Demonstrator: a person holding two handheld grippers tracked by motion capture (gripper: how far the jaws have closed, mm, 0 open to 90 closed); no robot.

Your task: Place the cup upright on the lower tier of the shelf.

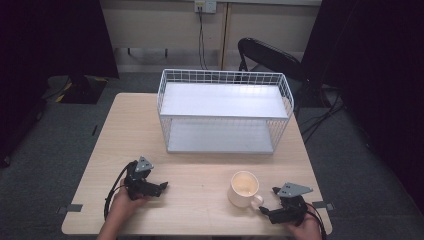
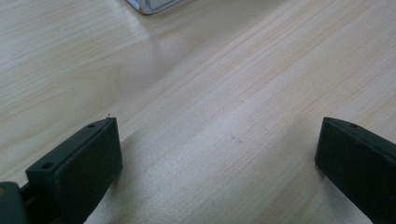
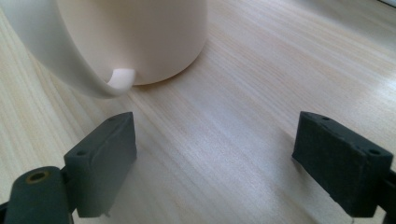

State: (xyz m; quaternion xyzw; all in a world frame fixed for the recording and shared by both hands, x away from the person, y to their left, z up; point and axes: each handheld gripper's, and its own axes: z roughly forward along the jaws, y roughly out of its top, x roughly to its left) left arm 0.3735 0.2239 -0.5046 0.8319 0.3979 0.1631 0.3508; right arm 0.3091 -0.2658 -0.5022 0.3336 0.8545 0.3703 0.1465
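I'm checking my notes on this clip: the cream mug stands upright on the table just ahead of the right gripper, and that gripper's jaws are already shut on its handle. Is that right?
Not quite. The cream mug does stand upright on the table just ahead of the right gripper, but the jaws are wide open with bare wood between them, short of the handle. The right gripper view shows it.

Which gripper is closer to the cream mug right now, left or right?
Right. The right gripper sits open just beside the cream mug, at its handle, not touching it. The left gripper, also open, rests on the table well off to the mug's left.
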